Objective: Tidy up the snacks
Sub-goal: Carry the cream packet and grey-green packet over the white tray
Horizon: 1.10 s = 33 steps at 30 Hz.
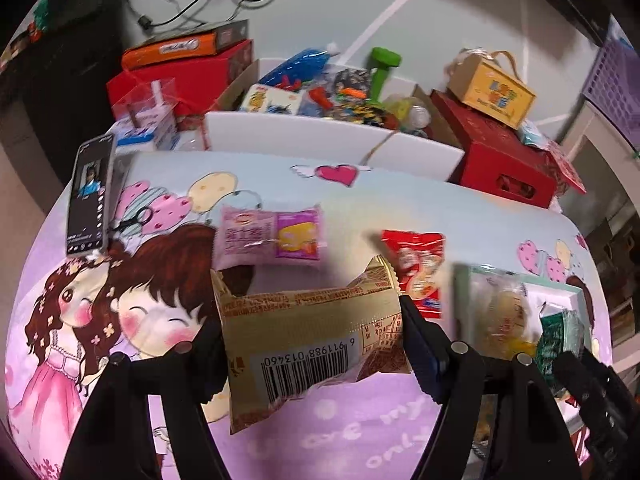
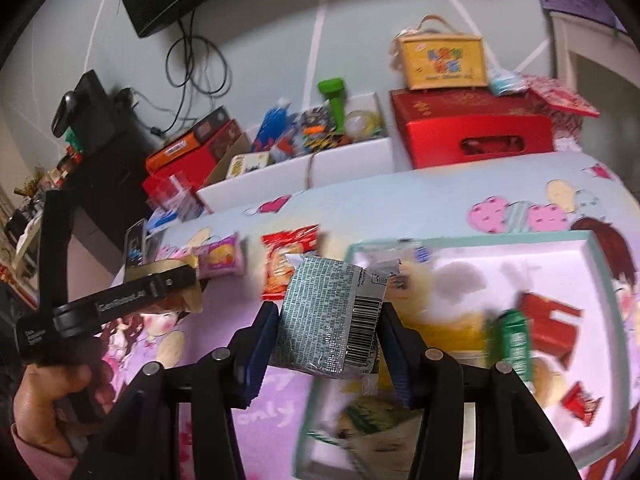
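barcode 6911988013460 on gold snack packet (image 1: 312,332) clenched in left tongs (image 1: 312,344); silver packet (image 2: 332,320) in right tongs (image 2: 330,332)

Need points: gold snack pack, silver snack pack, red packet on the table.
gold snack pack (image 1: 316,332), left wrist view, middle of wrapper above barcode
silver snack pack (image 2: 328,320), right wrist view, printed face
red packet (image 1: 418,268), left wrist view, centre of front

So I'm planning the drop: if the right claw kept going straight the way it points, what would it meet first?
Probably the tray: the right claw, shut on the silver packet, points down toward its near left part. Depth is unclear.
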Motion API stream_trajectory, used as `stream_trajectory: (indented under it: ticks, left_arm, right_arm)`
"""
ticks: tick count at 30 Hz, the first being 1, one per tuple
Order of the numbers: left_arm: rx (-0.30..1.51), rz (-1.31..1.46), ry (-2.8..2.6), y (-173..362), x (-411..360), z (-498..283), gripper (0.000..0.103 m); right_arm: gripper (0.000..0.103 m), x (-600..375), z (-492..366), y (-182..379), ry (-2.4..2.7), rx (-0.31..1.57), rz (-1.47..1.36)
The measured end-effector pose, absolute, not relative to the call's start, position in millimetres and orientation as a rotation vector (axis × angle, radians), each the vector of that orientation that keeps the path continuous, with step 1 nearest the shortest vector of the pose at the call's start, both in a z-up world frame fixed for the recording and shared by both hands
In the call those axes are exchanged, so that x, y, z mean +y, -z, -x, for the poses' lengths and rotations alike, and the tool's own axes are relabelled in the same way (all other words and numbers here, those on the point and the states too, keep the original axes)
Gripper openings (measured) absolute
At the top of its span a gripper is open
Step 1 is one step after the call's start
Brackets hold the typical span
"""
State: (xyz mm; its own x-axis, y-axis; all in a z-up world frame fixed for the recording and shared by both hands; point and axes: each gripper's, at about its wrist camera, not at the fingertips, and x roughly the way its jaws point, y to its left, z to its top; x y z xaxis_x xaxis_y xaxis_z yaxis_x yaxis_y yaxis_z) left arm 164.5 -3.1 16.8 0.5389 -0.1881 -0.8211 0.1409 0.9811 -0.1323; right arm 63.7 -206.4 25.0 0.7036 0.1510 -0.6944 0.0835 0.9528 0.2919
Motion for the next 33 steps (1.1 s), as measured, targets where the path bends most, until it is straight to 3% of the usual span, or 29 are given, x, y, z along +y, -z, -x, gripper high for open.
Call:
stream_trajectory:
  ticks: [13, 33]
  left_arm:
    - [0.965, -0.031, 0.31, -27.1, -63.3, -147.7, 0.075]
    - [1.026, -0.095, 0.518, -28.5, -179.4, -141.7, 0.075]
  right_arm:
    - [0.054, -289.1, -40.8, -39.0, 0.124, 0.733, -0.4]
    - [0.054, -362.0, -33.6, -14.3, 0.312, 0.787, -0.41]
